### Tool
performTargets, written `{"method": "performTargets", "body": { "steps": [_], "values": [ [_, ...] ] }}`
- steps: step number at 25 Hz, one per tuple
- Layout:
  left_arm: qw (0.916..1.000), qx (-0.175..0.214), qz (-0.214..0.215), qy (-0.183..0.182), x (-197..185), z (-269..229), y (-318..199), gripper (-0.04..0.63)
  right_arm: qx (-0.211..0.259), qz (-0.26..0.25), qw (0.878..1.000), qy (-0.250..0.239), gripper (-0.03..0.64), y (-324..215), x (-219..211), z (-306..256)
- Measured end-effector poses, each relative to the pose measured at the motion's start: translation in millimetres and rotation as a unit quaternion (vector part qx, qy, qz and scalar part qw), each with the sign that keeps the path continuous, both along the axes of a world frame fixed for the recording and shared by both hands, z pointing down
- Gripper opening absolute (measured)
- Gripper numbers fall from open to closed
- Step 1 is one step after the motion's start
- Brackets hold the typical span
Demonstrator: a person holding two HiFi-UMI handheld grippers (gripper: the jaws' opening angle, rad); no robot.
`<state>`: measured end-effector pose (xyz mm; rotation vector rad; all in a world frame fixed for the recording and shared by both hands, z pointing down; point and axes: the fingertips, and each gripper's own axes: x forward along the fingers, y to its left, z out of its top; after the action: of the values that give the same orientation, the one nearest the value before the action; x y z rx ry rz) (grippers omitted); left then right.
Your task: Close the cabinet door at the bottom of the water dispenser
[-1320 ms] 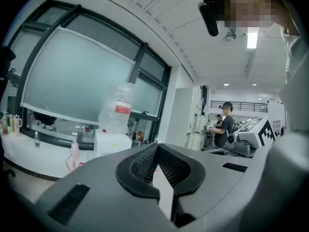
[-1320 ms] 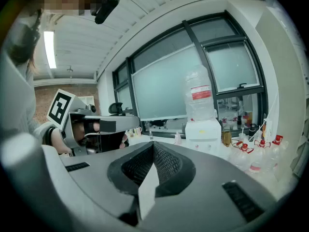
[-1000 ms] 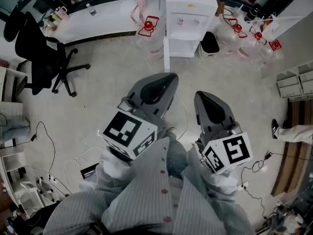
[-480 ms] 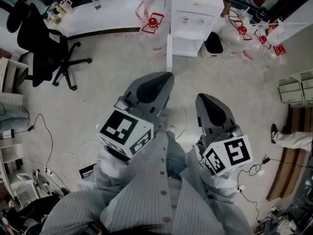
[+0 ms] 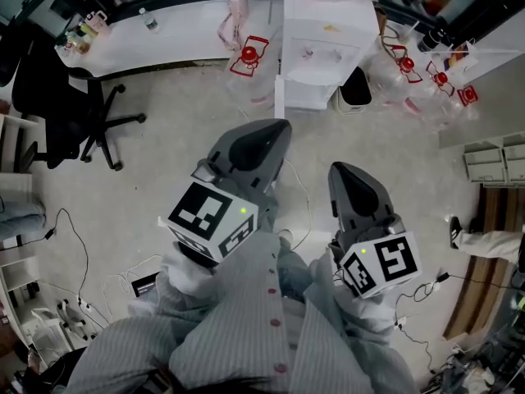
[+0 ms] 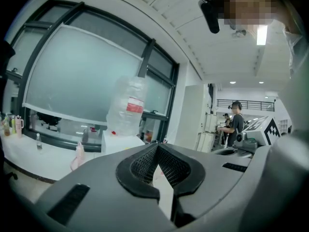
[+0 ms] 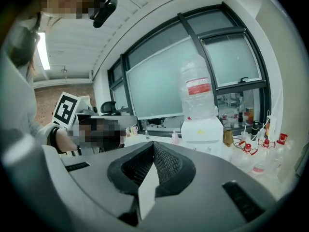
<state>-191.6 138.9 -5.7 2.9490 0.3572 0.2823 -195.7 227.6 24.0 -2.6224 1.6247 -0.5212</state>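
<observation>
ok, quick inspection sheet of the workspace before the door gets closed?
Surface: pale floor, bare between the person and the dispenser.
Job's things: water dispenser against the wall; its bottom cabinet door stands open.
Clutter: red-capped bottles and black bin beside the dispenser.
Grippers: left gripper and right gripper both empty, jaws together, short of the door.
Cables: loose cable on the floor at left, more at right.
Surroundings: office chair, white counter, a person's foot.
</observation>
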Motion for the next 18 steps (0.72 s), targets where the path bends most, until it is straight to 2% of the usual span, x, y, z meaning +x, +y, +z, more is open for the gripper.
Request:
{"method": "performTargets", "body": {
  "steps": [8, 13, 18],
  "values": [
    [0.9999, 0.004, 0.017, -0.001, 88.3, -6.6, -74.6, 0.011, -0.001, 0.021, 1.0, 0.0, 0.012, -70.9, 90.3, -8.3],
    [0.9998, 0.0, 0.017, -0.013, 113.8, 1.7, -114.6, 0.011, -0.006, 0.032, 0.999, -0.007, 0.012, -106.1, 120.7, -4.2],
    [0.9996, -0.007, 0.018, -0.022, 131.1, 10.7, -133.4, 0.011, -0.018, 0.031, 0.999, -0.021, 0.012, -124.7, 138.2, 4.3]
  ]
}}
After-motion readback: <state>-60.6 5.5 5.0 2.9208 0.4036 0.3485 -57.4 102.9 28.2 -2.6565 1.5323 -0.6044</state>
